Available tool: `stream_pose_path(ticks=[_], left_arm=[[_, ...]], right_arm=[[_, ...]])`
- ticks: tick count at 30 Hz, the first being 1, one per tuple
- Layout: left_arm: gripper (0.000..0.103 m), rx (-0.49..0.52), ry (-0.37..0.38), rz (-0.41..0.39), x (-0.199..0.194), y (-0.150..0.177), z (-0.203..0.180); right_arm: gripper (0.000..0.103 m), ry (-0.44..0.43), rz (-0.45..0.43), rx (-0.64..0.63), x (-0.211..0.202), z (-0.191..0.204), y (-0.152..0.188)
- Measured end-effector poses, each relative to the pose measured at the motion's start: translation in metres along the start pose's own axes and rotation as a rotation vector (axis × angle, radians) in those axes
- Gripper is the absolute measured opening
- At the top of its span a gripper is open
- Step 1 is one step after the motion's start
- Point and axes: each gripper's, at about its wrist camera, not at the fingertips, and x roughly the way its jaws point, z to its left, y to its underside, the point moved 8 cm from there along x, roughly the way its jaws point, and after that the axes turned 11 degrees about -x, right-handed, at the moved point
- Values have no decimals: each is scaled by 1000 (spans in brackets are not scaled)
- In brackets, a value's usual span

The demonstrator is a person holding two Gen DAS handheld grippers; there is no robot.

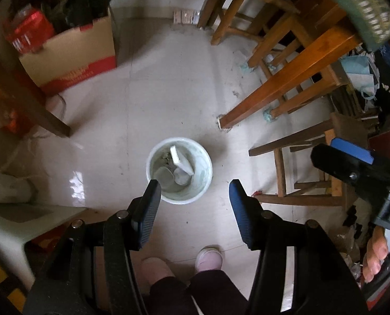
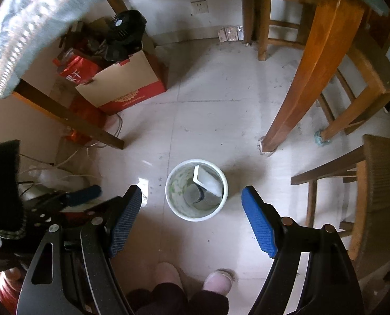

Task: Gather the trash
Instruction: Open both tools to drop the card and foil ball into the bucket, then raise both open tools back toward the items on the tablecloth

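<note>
- Fingers of both grippers, left gripper and right gripper, stand apart and empty.
- Risk: a descending finger could strike the bin rim and tip it, spilling its trash.
- Bin stands on the floor below, between the fingertips, beside the table leg.

Left wrist view: looks steeply down past the left hand-held gripper from well above the pale tiled floor.
Right wrist view: same steep downward look past the right hand-held gripper, from just beside it.
Shared: round white plastic bin, red-and-tan cardboard box, orange-brown wooden desk leg.
</note>
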Motion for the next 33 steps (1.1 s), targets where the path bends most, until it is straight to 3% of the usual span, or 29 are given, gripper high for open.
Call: stream_pose_path(ticks=[9, 16, 23, 33], left_arm=[[53, 74, -29, -112, -124, -17, -30], [53, 110, -49, -210, -218, -23, -46], [53, 101, 0, -309, -311, -24, -58], [53, 111, 55, -520, -457, -28, -59]], right_arm=[[76, 33, -39, -61, -91, 26, -28], [76, 65, -149, -106, -182, 54, -60], [76, 97, -264, -156, -266, 90, -82], [76, 111, -402, -166, -366, 144, -92]])
